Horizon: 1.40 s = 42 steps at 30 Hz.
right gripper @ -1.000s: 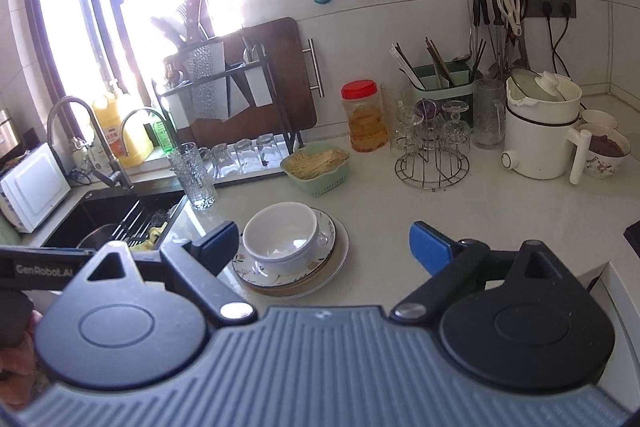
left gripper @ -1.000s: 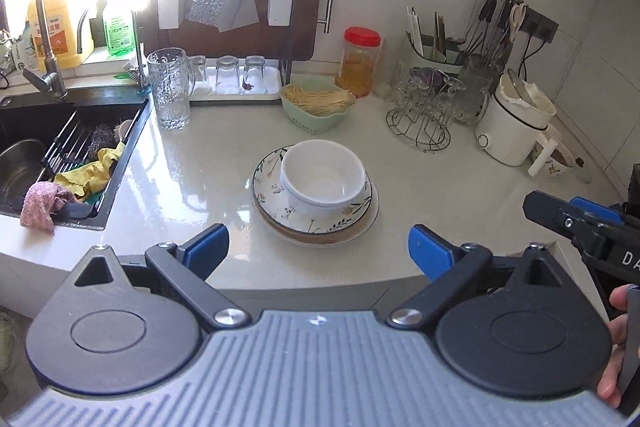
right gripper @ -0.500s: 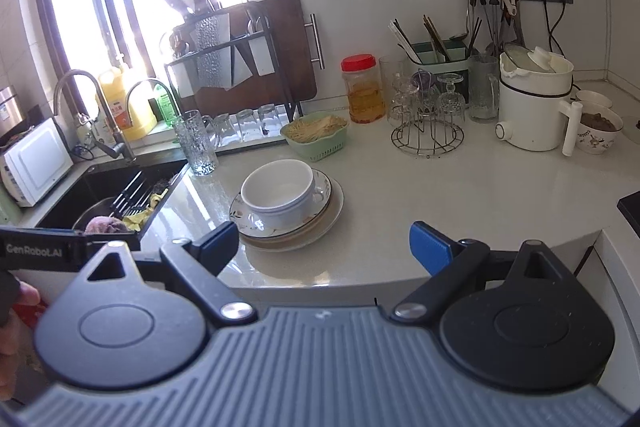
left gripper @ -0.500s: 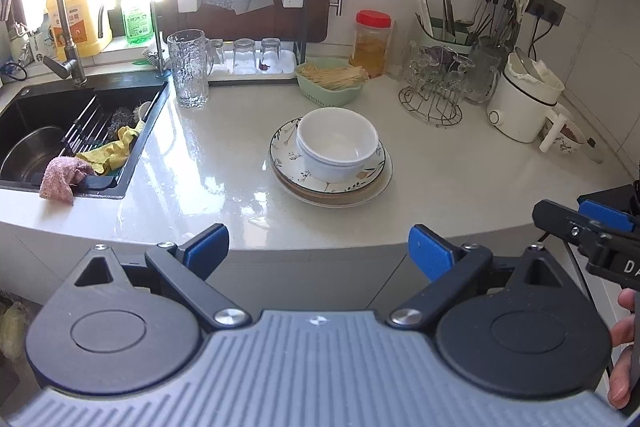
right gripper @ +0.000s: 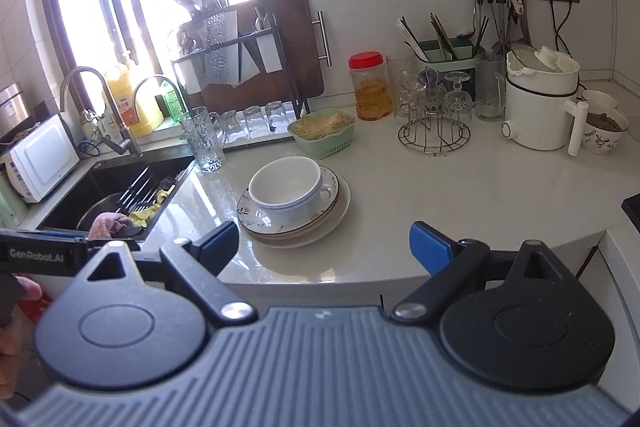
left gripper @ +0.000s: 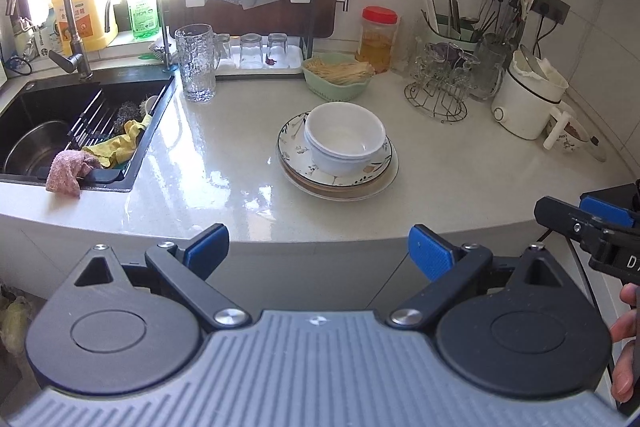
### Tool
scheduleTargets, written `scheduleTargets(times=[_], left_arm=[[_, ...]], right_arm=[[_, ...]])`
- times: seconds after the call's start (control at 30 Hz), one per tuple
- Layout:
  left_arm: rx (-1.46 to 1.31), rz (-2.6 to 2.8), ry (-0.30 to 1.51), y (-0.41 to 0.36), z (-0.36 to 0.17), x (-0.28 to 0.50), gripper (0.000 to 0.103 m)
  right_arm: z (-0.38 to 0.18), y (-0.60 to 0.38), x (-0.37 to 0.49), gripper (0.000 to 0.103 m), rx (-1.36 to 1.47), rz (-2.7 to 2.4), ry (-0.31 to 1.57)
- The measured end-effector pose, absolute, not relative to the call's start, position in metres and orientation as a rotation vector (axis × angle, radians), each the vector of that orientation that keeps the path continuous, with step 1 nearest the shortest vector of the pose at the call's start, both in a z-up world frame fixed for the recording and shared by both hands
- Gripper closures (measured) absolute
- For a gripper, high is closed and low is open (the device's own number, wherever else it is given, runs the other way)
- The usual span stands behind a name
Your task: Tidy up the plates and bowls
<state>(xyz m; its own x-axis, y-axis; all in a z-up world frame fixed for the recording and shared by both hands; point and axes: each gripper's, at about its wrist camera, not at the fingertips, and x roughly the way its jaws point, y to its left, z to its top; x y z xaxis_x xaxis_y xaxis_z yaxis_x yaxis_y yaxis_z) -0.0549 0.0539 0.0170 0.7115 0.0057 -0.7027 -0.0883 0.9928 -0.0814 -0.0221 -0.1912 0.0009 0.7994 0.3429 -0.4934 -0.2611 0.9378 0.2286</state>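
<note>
Stacked white bowls [left gripper: 345, 138] sit on a flower-patterned plate [left gripper: 294, 147], which lies on a stack of plainer plates [left gripper: 386, 177] in the middle of the counter. The same stack shows in the right wrist view, bowls [right gripper: 286, 189] on plates [right gripper: 334, 207]. My left gripper [left gripper: 318, 251] is open and empty, held off the counter's front edge, short of the stack. My right gripper [right gripper: 324, 245] is open and empty, also in front of the edge. The right gripper also shows at the right edge of the left wrist view [left gripper: 592, 223].
A black sink [left gripper: 60, 115] with cloths lies at the left. A glass mug [left gripper: 196, 63], green basket [left gripper: 338, 75], red-lidded jar [left gripper: 378, 41], wire glass rack [left gripper: 438, 91] and white cooker [left gripper: 528, 99] stand behind the stack. A patterned bowl [right gripper: 604, 131] sits far right.
Both grippers have pulled back from the counter toward me; the stack now looks farther away and the counter's front edge is in view. The stack has not moved.
</note>
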Motion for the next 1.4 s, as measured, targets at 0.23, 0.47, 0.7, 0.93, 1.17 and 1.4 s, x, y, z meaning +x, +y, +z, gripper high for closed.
scheduleTargets(times=[0.23,0.47,0.7,0.93,1.17,1.4], left_arm=[[-0.114,0.061,0.777,0.054,0.019,-0.056,0.005],[-0.131,0.059,0.79,0.052,0.025,-0.055,0.005],[-0.147,0.028,0.81,0.048,0.022,-0.054,0.005],[-0.161,0.022,0.811,0.044,0.023,-0.05,0.005],[-0.174,0.021,0.81,0.045,0.02,-0.045,0.005],[-0.179,0.029,0.812,0.051,0.014,-0.041,0.005]], right_arm=[[0.001,-0.187,-0.019,0.009,0.147,0.341,0.549],[-0.004,-0.188,-0.018,0.009,0.152,0.342,0.572],[-0.001,-0.189,-0.018,0.009,0.142,0.344,0.565],[0.0,-0.188,-0.015,0.009,0.136,0.358,0.567],[-0.001,-0.189,-0.012,0.009,0.131,0.349,0.574],[-0.005,-0.184,-0.004,0.009,0.114,0.338,0.582]])
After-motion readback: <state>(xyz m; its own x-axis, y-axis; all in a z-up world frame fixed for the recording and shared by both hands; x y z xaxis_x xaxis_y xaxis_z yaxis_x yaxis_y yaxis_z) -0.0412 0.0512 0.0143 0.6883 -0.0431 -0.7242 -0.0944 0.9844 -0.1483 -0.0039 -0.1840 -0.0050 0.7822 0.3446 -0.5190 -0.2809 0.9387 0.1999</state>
